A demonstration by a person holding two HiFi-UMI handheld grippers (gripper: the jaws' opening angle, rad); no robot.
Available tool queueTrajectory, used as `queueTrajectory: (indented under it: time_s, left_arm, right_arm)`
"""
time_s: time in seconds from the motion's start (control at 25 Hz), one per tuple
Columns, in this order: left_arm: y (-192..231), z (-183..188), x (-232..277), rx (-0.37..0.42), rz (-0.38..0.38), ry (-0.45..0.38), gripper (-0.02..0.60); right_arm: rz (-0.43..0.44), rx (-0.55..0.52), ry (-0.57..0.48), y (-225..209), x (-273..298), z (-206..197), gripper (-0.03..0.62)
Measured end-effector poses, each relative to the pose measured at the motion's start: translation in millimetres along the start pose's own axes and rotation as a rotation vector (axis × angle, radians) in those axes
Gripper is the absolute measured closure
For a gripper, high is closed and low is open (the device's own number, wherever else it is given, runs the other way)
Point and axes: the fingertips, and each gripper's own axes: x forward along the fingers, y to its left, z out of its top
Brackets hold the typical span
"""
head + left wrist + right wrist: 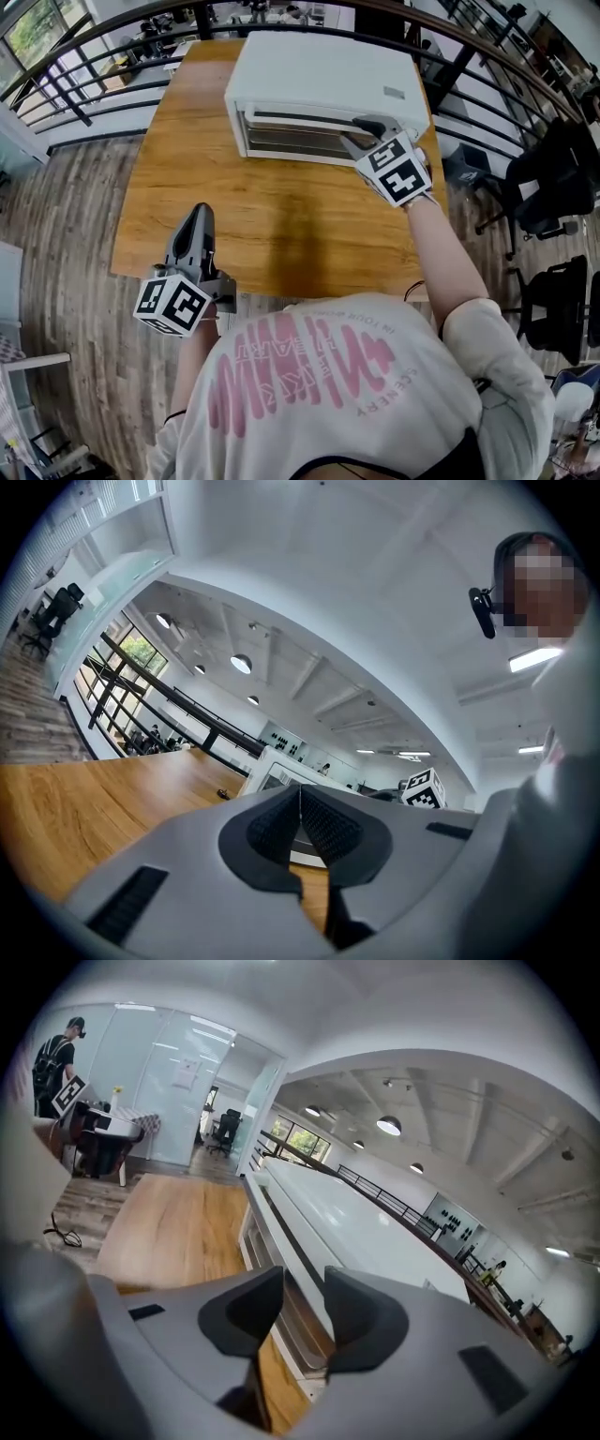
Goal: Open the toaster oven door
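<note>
Behind right gripper (367, 129), oven door (286, 133) (half-hidden)

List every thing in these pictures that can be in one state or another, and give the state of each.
toaster oven door: appears shut, upright against the oven front.
right gripper: jaws apart, at the door's upper right corner, not clamped on anything.
left gripper: jaws together, nothing between them, held near the table's front edge.
</note>
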Motion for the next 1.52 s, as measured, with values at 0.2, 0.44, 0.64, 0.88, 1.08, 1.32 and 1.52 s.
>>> queueTrajectory:
  time_s: [0.2,0.44,0.64,0.88,1.08,1.32,1.52]
  left_arm:
    - [4.1,-4.0,0.8,-0.006,-0.002,0.0,0.56]
    - [13.7,-5.4,-1.7,-0.032,0.027,-0.003,0.56]
    - [10.6,-9.2,-0.9,-0.043,0.012,-0.001,0.56]
    - [5.0,-1.9,0.6,-0.018,0.002,-0.005,0.56]
    - [4.7,-3.4,1.2,-0.026,-0.005,0.004,0.56]
    - [4.5,-3.9,1.1,-0.024,-0.013,0.011,0.56]
    - [2.1,-7.1,0.2,-0.022,-0.021,0.011,0.56]
  right_arm:
    - [-0.018,0.029,0.005,0.6,2.5,-4.0,0.445]
    - [-0.025,0.151,-0.021,-5.1,1.1,-4.2,0.431]
    - [-0.052,0.178,-0.04,-6.6,-0.4,-5.6,0.428]
    - [-0.072,0.193,-0.055,-5.6,-2.4,-3.5,0.425]
    - [-0.065,0.215,-0.07,4.1,-8.0,-4.8,0.425]
    - [-0.065,0.22,-0.082,22.2,-13.5,-7.1,0.425]
    - [-0.034,0.273,-0.107,29.1,-19.4,-10.8,0.425]
